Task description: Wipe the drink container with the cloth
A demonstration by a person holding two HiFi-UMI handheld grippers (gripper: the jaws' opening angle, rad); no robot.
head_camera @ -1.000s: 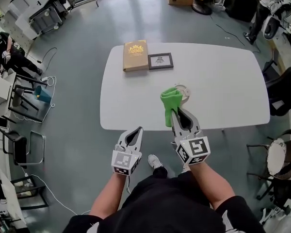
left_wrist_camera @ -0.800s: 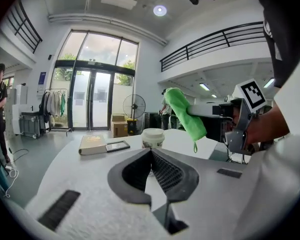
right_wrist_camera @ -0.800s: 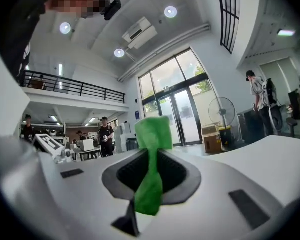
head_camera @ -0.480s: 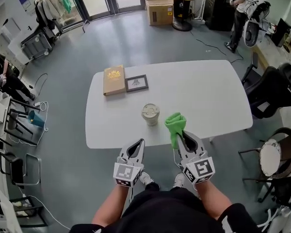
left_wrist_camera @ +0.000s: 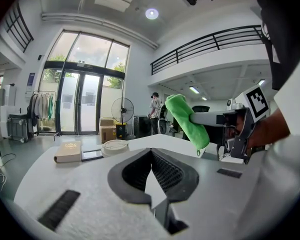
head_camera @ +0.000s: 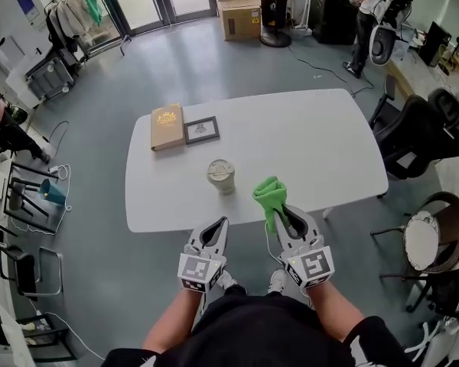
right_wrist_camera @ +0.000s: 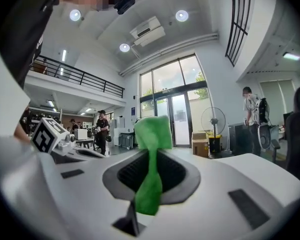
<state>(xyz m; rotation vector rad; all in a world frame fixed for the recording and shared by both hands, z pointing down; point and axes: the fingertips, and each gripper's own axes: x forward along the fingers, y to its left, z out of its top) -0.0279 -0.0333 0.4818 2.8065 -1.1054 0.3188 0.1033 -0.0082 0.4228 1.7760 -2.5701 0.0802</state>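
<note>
While the wiping has not yet begun, the left claw hangs at the near edge of the white table, its jaws pressed together on nothing. From it the cup stands almost straight ahead, at about 12 o'clock. The cup is upright on the table with its lid on top, so its long axis is vertical and its side wall faces both claws. Farther back, at about 11 o'clock from the cup, lie a book and a small picture frame, well apart from it.

To the right, the right claw is clamped on the green cloth, which sticks up and forward past the jaw tips in a bunched fold. From the cloth the cup lies at about 10 o'clock, near but not touching. I judge that the coming move turns on this offset: the cloth must travel forward and leftward to meet the cup's right side. The left claw is roughly as near and would need to open to steady the cup. Whether the cloth sits higher than the lid, I cannot tell.
</note>
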